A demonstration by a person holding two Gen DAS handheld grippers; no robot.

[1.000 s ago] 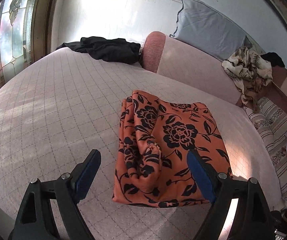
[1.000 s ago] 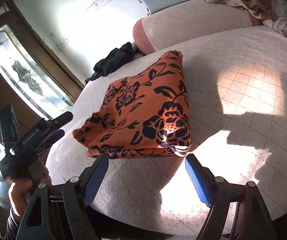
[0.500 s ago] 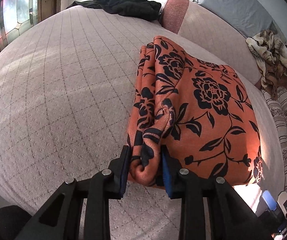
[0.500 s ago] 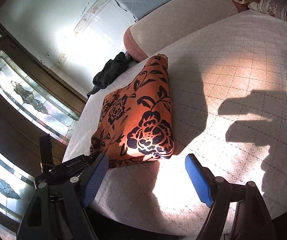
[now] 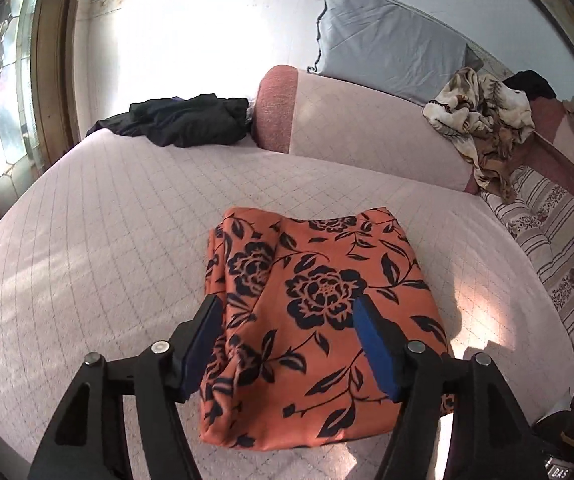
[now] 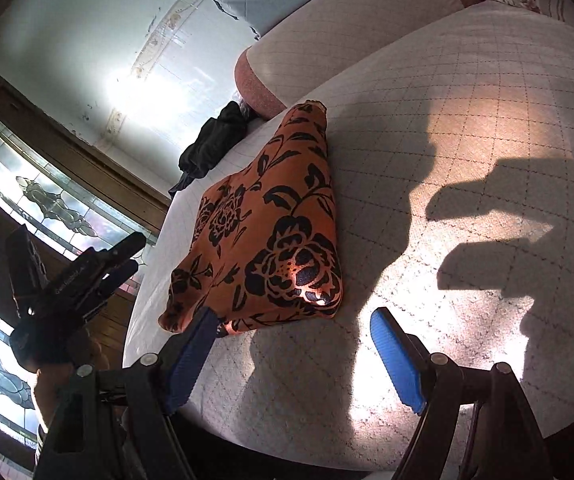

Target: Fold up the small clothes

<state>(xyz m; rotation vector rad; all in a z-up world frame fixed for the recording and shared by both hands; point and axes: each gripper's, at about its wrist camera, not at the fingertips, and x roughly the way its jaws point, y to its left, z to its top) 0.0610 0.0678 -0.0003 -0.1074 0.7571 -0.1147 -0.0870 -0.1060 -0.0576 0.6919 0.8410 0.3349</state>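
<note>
Blue-padded fingers (image 5: 375, 352) of the left gripper (image 5: 287, 344) are seen spread and opening, with nothing pinched between them; the folded orange floral garment (image 5: 319, 300) lies below and beyond them on the quilted bed (image 5: 87, 240). Half a second earlier these fingers were pressed onto the near left edge of the garment; that edge has now been let go, and the gripper has been drawn back and up from it. A second earlier the left side of the garment showed a bunched ridge of folds, which is now laid flatter.

On the right gripper (image 6: 295, 354) the fingers (image 6: 397, 360) are held wide apart and empty, just in front of the garment's near edge, as they were a second ago. From this view the garment (image 6: 271, 232) is seen near the middle of the bed, in a neat folded block, partly lit by sun.

Beyond the garment, a dark heap of clothing (image 5: 183, 120) rests at the far edge of the bed, beside a pink bolster (image 5: 279, 108).
</note>
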